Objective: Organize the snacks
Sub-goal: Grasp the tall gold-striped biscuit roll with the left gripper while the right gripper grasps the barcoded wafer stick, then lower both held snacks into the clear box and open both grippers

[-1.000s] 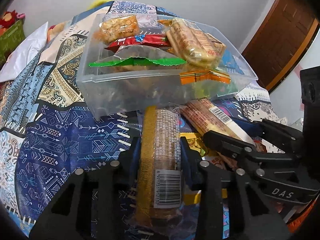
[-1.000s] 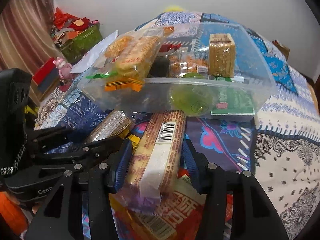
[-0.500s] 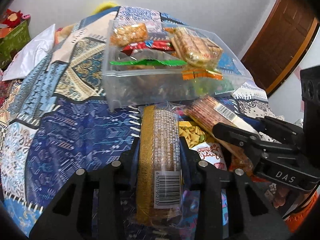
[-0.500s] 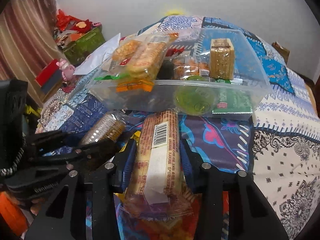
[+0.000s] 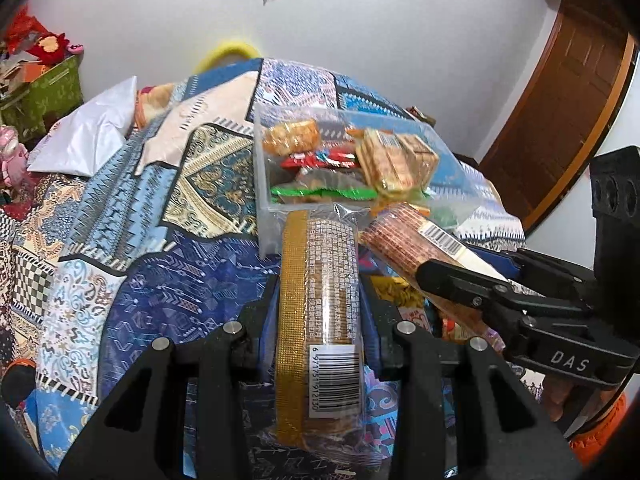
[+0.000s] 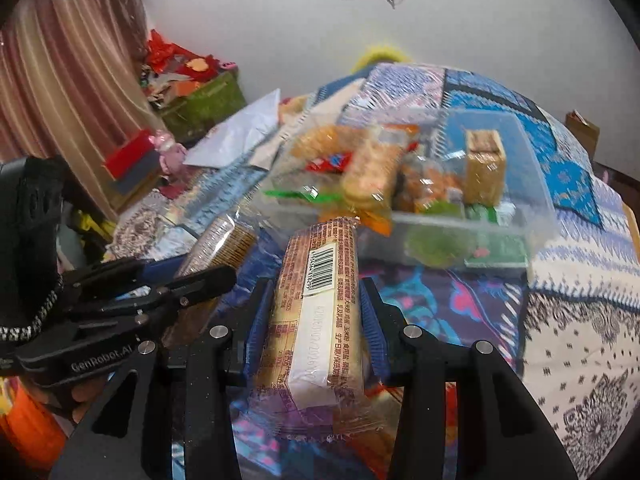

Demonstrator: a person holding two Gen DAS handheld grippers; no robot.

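Left gripper (image 5: 320, 316) clamped on a gold-edged cracker sleeve (image 5: 318, 312), pads pressed to its two long sides; long axis running up the left wrist frame from the barcode end at lower centre to a crimped end overlapping the near wall of the clear plastic bin (image 5: 266, 216), so pointing straight at the bin. Right gripper (image 6: 316, 320) closed on a brown-printed biscuit pack (image 6: 316, 312), jaws having just drawn in onto it; long axis likewise up the frame, tilted slightly right, barcode near the far end, aimed at the bin's near rim. Both packs held clear above the patterned bedspread (image 5: 172, 280), in front of the bin. Bin itself sitting on the bedspread at upper centre, holding assorted wrapped snacks. From the left wrist: right gripper entering at the right edge with its pack angled toward upper left, a wooden door (image 5: 568, 120) at upper right, loose snack packets under the grippers. From the right wrist only: left gripper at the left edge, a striped curtain (image 6: 68, 92) at upper left, a tan cracker block (image 6: 484, 168) upright in the bin, green packets against its near wall, slightly blurred.
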